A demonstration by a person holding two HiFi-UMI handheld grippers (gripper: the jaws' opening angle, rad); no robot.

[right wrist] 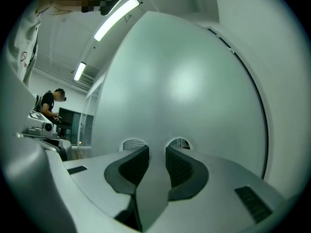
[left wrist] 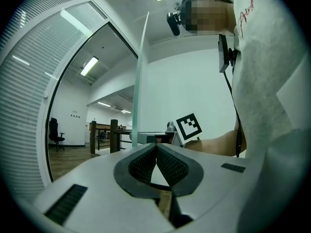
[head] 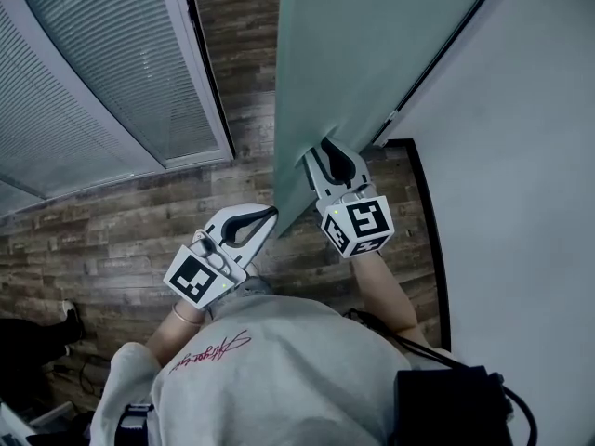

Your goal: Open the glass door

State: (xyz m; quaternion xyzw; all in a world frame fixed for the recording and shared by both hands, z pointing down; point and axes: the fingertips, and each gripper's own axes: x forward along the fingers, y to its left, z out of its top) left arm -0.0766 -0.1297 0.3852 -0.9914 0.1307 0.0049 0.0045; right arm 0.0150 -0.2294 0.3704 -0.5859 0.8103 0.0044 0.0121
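Note:
The frosted glass door [head: 372,54] stands ajar, its free edge running down the middle of the head view. My right gripper [head: 321,149] reaches onto the door's face with its jaws shut on a flat grey handle bar [right wrist: 151,188]. That bar fills the gap between the pads in the right gripper view, and two round mounts [right wrist: 181,142] show in the glass [right wrist: 184,81] behind it. My left gripper [head: 268,214] hangs just left of the door's edge [left wrist: 141,81]. Its tips [left wrist: 156,145] meet with nothing between them.
A glazed partition with blinds [head: 93,82] curves along the left and a white wall [head: 521,156] closes the right. The floor is wood planks [head: 121,230]. Past the doorway stand an office chair [left wrist: 54,130] and wooden posts [left wrist: 102,132]. Another person [right wrist: 48,103] is far off.

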